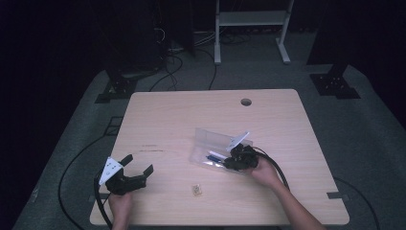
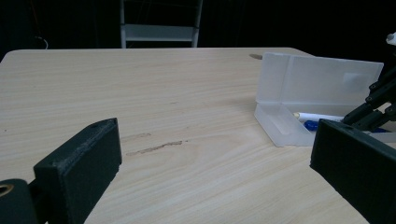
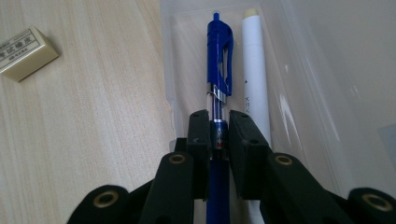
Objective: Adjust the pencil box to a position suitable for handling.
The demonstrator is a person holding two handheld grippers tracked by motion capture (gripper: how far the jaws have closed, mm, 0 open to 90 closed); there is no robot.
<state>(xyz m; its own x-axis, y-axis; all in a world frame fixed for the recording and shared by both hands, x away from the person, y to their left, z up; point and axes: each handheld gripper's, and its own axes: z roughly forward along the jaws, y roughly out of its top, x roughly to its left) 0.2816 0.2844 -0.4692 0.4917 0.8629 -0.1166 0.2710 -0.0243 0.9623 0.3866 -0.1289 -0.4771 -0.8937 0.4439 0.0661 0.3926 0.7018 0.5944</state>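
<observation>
A clear plastic pencil case (image 1: 210, 143) lies open on the wooden table, right of centre, its lid tilted up. In the right gripper view a blue pen (image 3: 219, 60) and a white pen (image 3: 254, 70) lie side by side in the case's tray (image 3: 327, 93). My right gripper (image 3: 218, 135) is shut on the blue pen's barrel; from above, this gripper (image 1: 230, 160) sits at the case's near right end. Whether the blue pen rests on the tray floor I cannot tell. My left gripper (image 1: 139, 163) stands open at the table's front left, nothing between its fingers (image 2: 79, 168).
A small tan eraser (image 1: 197, 190) lies near the front edge, left of the case, and appears at the upper left of the right gripper view (image 3: 25, 52). A cable hole (image 1: 246, 102) is at the table's back. Cables trail from both grippers off the front.
</observation>
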